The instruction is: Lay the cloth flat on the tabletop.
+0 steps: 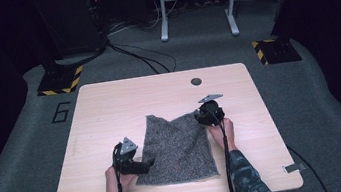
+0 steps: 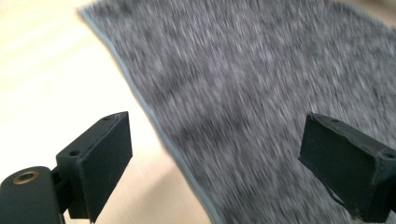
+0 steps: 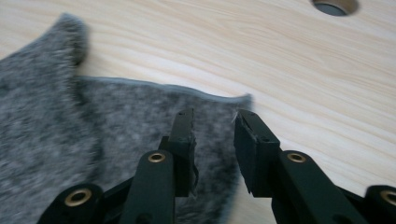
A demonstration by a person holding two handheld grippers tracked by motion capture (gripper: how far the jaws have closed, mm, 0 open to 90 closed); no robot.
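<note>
A grey cloth (image 1: 178, 148) lies spread on the light wooden table (image 1: 110, 109), in the near half and a little right of the middle, its near hem close to the table's near edge. It is a flecked, mottled grey, dark and pale fibres mixed, with a fuzzy, felt-like nap. A thin, smooth, paler grey hem (image 2: 154, 121) runs round its border. Its outline is a rough four-sided sheet, wider at the near edge. The far edge is uneven: the far left corner (image 3: 70, 32) stands up in a small rounded peak, and beside it the hem dips and runs on toward the far right corner (image 3: 243, 99).

The left gripper (image 1: 140, 165) is at the cloth's left edge, near the near left corner. Its black jaws stand wide apart, one over bare wood, the other over the cloth, gripping nothing. The pads (image 2: 105, 163) are flat, matte blocks.

The right gripper (image 1: 206, 116) is at the cloth's far right corner. Its jaws are parted by a narrow gap, with the cloth lying flat below them and not pinched. Brass-coloured rivets (image 3: 156, 157) mark the black linkage arms.

The table has a pale, fine wood grain, rounded corners and a round dark hole (image 1: 196, 81) near its far edge.
</note>
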